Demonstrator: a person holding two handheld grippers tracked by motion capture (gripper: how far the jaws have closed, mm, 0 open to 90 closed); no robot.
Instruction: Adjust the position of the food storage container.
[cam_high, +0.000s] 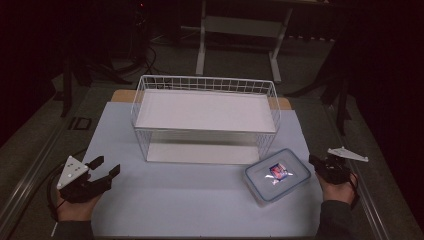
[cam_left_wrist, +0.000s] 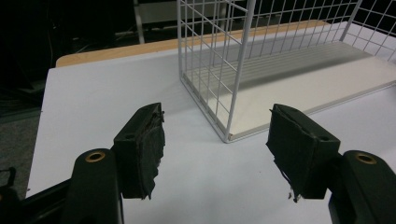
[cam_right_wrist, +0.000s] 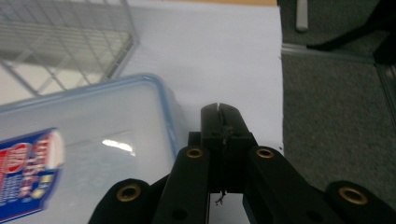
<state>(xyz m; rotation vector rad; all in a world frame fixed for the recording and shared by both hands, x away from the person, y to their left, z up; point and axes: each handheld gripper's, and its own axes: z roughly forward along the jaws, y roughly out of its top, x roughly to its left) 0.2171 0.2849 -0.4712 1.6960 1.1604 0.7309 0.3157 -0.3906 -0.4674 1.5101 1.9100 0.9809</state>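
Bench (cam_high: 200, 200) surface is covered by a pale sheet, and a white wire basket (cam_high: 205, 117) stands at its far middle, with a flat white board as its floor. Probably it is put there so that both hands reach it equally. A clear plastic box (cam_high: 277, 175) with a blue-rimmed lid and a coloured label lies near the right edge, just beside the right gripper (cam_high: 320, 165). This gripper has its jaws pressed together with nothing between them, resting at the box's side. The left gripper (cam_high: 107, 167) rests at the near left, well apart from the box, with its jaws spread wide and empty, pointing toward the basket's corner.
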